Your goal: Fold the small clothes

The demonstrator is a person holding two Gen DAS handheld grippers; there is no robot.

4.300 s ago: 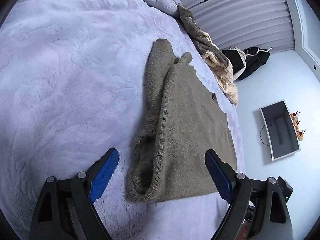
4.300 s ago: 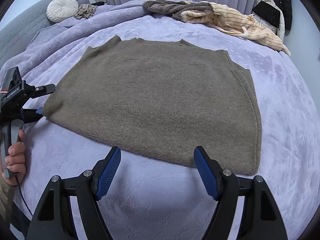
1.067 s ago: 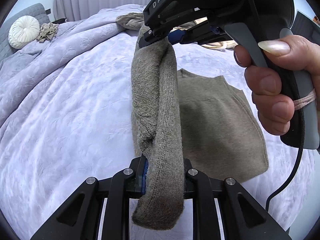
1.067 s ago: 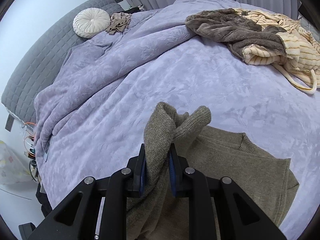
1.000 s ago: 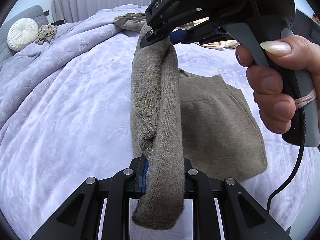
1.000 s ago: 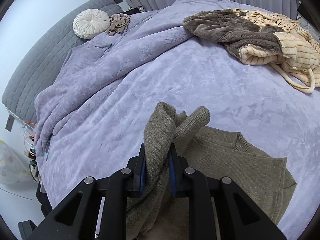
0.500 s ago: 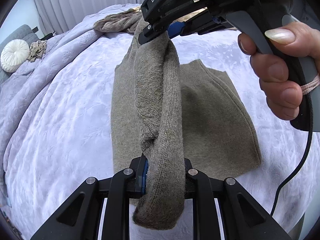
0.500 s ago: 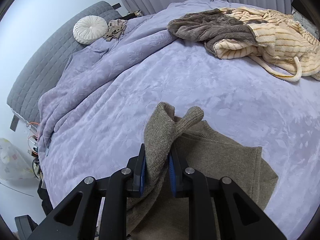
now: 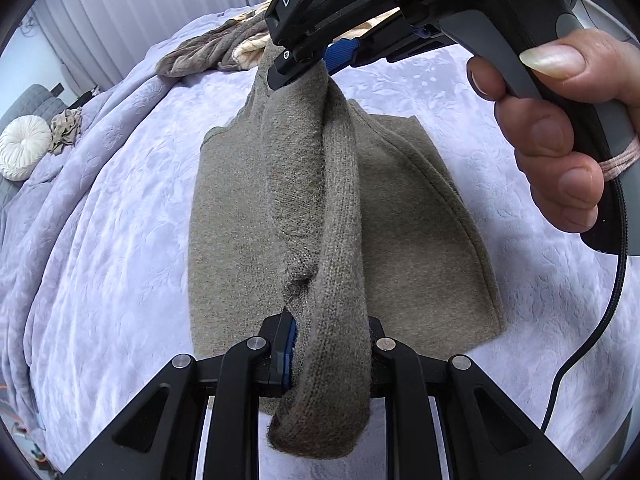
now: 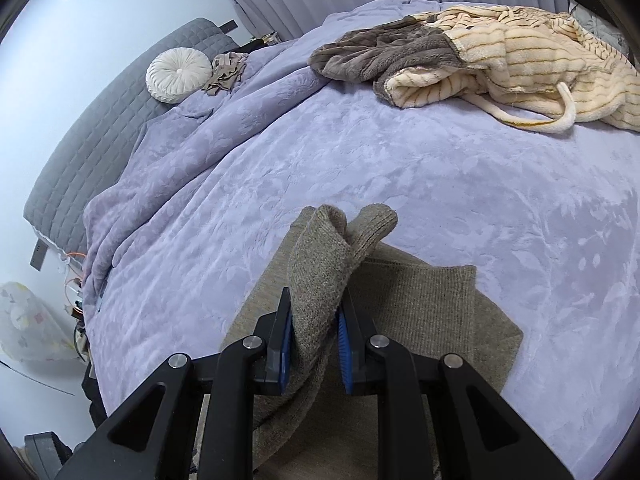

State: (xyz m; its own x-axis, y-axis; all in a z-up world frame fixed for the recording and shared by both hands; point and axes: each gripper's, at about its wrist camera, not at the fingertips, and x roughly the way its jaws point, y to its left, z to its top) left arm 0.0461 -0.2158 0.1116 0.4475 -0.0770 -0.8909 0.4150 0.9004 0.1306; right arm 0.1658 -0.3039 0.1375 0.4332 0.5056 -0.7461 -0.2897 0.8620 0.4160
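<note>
- Knitted olive-brown wool fills both sets of jaws: the left gripper (image 9: 326,354) is closed tight on one end of a bunched edge of the sweater (image 9: 416,216), with a short tail of knit hanging out below the pads.
- The right gripper (image 10: 314,330) is likewise clamped on the other end of the same edge. Two rounded folds of knit stick up past its blue pads (image 10: 285,332). In the left wrist view, the right gripper (image 9: 316,62) is seen gripping the far end, held by the person's hand (image 9: 560,128).
- Between the two grippers the held edge runs as a taut, rolled band, lifted clear of the rest of the garment.
- The remainder of the sweater lies flat beneath that band, spread on the lavender bedspread (image 10: 440,184).
- Progress, as judged: one lengthwise fold is under way. The edge is raised and positioned over the flat body but not yet laid down.
- Remaining, as judged: lower and release the edge, smooth it, then make at least one further fold to reach a compact shape.
- Further out, a brown and cream striped fleece pile (image 10: 500,56) lies well apart near the far side of the bed, unfolded.
- A round white cushion (image 10: 178,74) rests by the grey headboard (image 10: 104,128), clear of the work.
</note>
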